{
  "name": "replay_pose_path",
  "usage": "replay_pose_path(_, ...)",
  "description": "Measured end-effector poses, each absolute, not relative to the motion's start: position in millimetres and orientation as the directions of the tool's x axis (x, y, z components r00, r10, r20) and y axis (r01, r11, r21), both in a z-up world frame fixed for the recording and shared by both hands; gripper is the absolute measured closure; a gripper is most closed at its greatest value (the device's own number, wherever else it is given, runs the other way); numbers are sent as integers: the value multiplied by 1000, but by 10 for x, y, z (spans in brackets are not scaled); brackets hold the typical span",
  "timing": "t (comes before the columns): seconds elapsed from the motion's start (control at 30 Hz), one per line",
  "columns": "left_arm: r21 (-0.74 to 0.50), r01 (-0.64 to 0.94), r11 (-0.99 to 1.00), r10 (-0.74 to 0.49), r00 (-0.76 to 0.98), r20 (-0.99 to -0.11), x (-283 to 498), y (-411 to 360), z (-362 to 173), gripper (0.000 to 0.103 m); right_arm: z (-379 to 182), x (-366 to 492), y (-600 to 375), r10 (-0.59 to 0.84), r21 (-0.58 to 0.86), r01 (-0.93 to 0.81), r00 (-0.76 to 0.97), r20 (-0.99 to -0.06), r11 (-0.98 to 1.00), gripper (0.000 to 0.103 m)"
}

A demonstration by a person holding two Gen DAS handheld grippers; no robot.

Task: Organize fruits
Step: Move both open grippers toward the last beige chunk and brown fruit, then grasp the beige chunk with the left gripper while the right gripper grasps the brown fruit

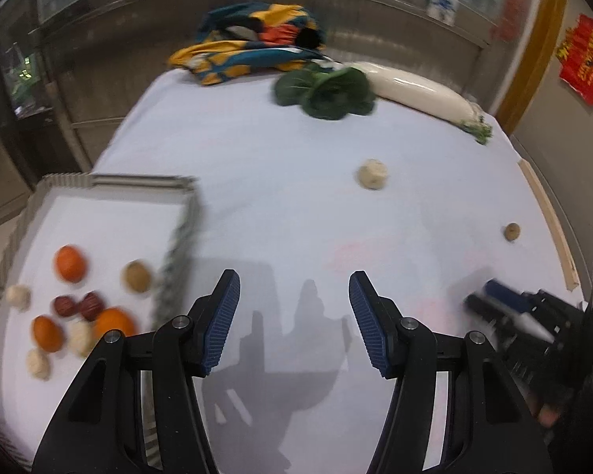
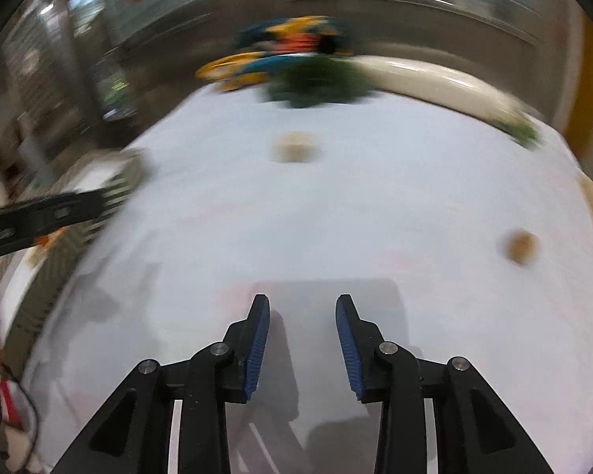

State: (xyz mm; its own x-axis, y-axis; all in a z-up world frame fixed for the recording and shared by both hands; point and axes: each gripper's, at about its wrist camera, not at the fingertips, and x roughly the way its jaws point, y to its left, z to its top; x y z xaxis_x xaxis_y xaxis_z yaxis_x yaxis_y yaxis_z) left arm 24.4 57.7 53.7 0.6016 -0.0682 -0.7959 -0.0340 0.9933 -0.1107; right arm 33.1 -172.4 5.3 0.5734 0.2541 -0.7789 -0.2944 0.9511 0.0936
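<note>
Fruits still loose on the table — a small brown one (image 2: pixel 520 245) near the right edge, a pale one (image 2: pixel 294 147) mid-table. Right gripper (image 2: pixel 302 339), jaws apart and empty, is nearer the brown; left gripper (image 1: pixel 294 324) gapes empty beside the tray (image 1: pixel 186 213).

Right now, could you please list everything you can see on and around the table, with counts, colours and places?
Tray: one, white with a ridged grey rim, table's left side.
Oranges: three, orange, in the tray.
Red fruits: two, dark red, in the tray; type unclear.
Pale round fruits: three, cream, in the tray.
Brown round fruit: one, tan, in the tray.
Pale fruit: one, cream, loose mid-table.
Small brown fruit: one, loose at right.
Leafy greens: one bunch, dark green, far end.
White radish: one, far right.
Patterned cloth: one, yellow, teal and orange, far edge.
Left tongs: open, empty.
Right tongs: open, empty.
</note>
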Motion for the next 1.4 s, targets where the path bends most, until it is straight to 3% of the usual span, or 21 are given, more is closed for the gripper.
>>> replay_pose_path(0.23,-129,-4,992,-104,568,-817,730,209,458,45,92,727,-2512,150,78,-143,614,-775,987,64)
replay_pose_path(0.57,-126,-39,991,-84,544,-835,1404,-70,275,45,21,1127,-2631,177,60,-206,618,-766,977,63)
replay_pose_path(0.6,-127,-35,991,-88,543,-835,1442,-82,268,45,15,1131,-2642,186,69,-209,616,-766,976,65)
replay_pose_path(0.63,-129,-32,991,-91,540,-837,1499,-93,254,45,20,1118,-2660,192,76,-209,617,-764,975,77)
replay_pose_path(1.0,-109,-55,993,-66,509,-858,1791,-145,87,46,12,1051,-2602,205,63,-247,605,-769,967,78)
replay_pose_path(1.07,-89,-58,994,-46,524,-851,1779,-154,85,69,15,1047,-2602,212,70,-249,604,-768,966,78)
replay_pose_path(1.1,-96,-59,994,-51,524,-850,1776,-140,86,71,18,1045,-2600,215,74,-250,603,-768,965,78)
replay_pose_path(1.23,-161,-59,985,-108,511,-852,1716,-51,109,71,80,986,-2511,234,78,-272,609,-758,959,78)
replay_pose_path(1.4,-141,-59,988,-90,521,-849,1457,-50,168,71,138,839,-2257,246,59,-313,602,-760,948,78)
